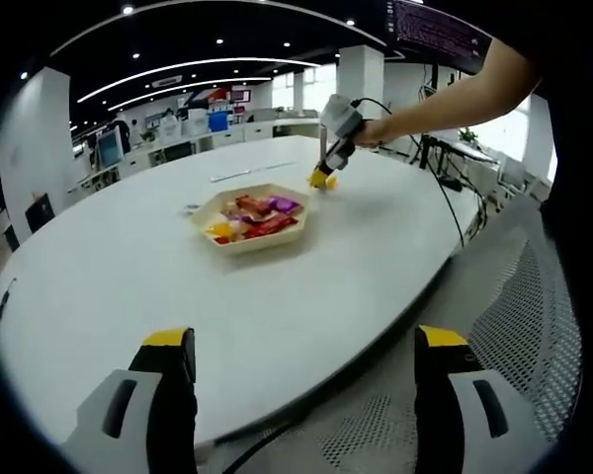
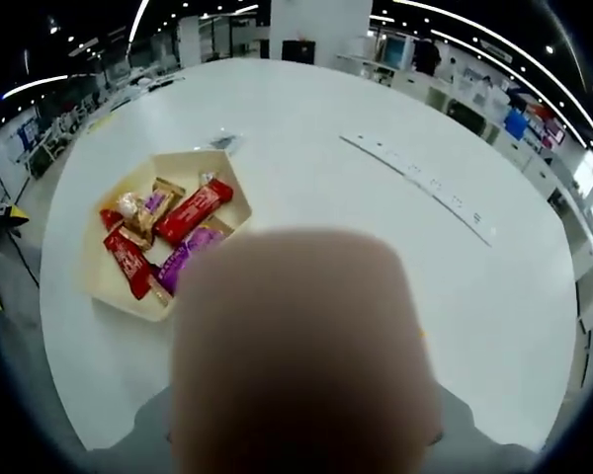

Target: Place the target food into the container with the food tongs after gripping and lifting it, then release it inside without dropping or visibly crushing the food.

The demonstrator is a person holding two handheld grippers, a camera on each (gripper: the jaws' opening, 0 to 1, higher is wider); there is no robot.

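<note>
Since the beige mass (image 2: 301, 351) blocks the right gripper view's lower middle, I can't tell whether my right claw (image 1: 323, 178) is open or closed, or whether that mass is the target food. It's blurred and close to the lens. From the left gripper view the right claw's yellow tips sit down at the table (image 1: 99, 276), just beyond the tray's (image 1: 298, 224) far edge; the tip gap is too small to read. My left claw (image 1: 304, 338) is wide open, gripping nothing, hanging back at the near table edge.

The tray is the likely container. It's hexagonal, shallow and already part full of wrapped snacks (image 2: 193, 212). I can't make out any tongs.

How I'd run the step: light grip, enough to carry and no more. Lift straight up and clear the low tray wall before moving across. Lower over the bare corner nearest the right claw and open only once the food rests there. Don't land on the wrappers, since they would tip it.

Room: the table is wide and bare around the tray. A long strip (image 2: 420, 183) lies well apart on the far side. The cable (image 1: 453, 202) trails off the right claw toward the table edge, so keep it from sweeping the tray. A mesh seat (image 1: 534, 326) sits beside my left claw.
</note>
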